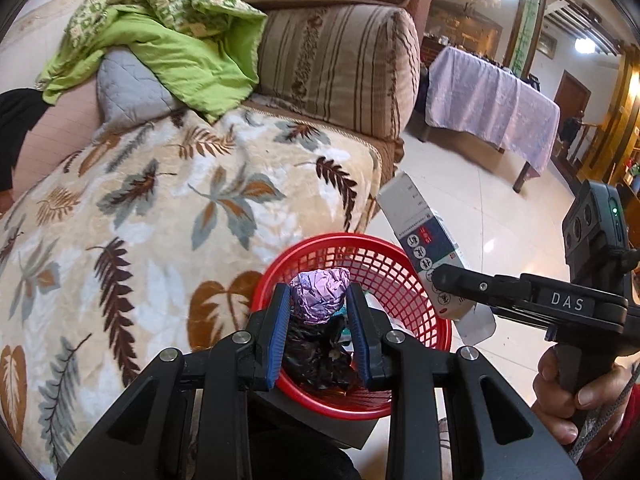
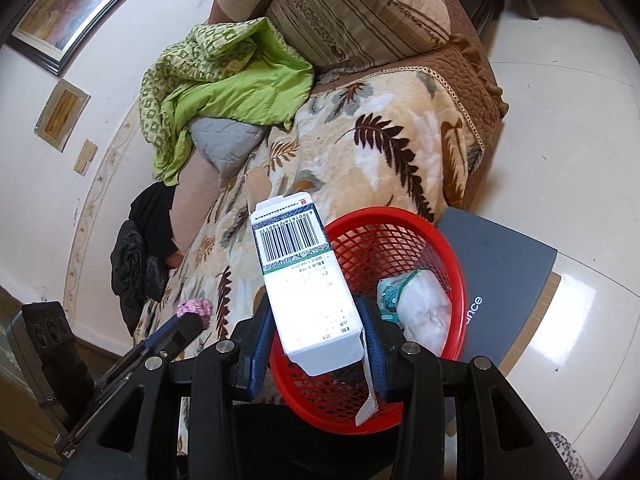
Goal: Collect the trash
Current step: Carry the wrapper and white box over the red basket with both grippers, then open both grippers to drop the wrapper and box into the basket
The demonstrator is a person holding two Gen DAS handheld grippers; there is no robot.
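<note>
My left gripper [image 1: 319,300] is shut on a crumpled purple foil ball [image 1: 319,294] and holds it over the red mesh basket [image 1: 404,264]. My right gripper [image 2: 316,328] is shut on a white carton box [image 2: 304,280] with a barcode and holds it over the basket's near rim [image 2: 456,256]. The box also shows in the left wrist view [image 1: 424,240], beside the basket's right rim. The basket holds a black bag [image 1: 320,360] and a white wad with a teal packet [image 2: 420,304]. The foil ball also shows in the right wrist view [image 2: 196,308].
The basket stands on a grey box [image 2: 504,280] next to a sofa with a leaf-patterned blanket [image 1: 160,208]. A green quilt [image 1: 168,40] and striped cushion [image 1: 340,60] lie at the back. A cloth-covered table [image 1: 492,100] stands across the tiled floor.
</note>
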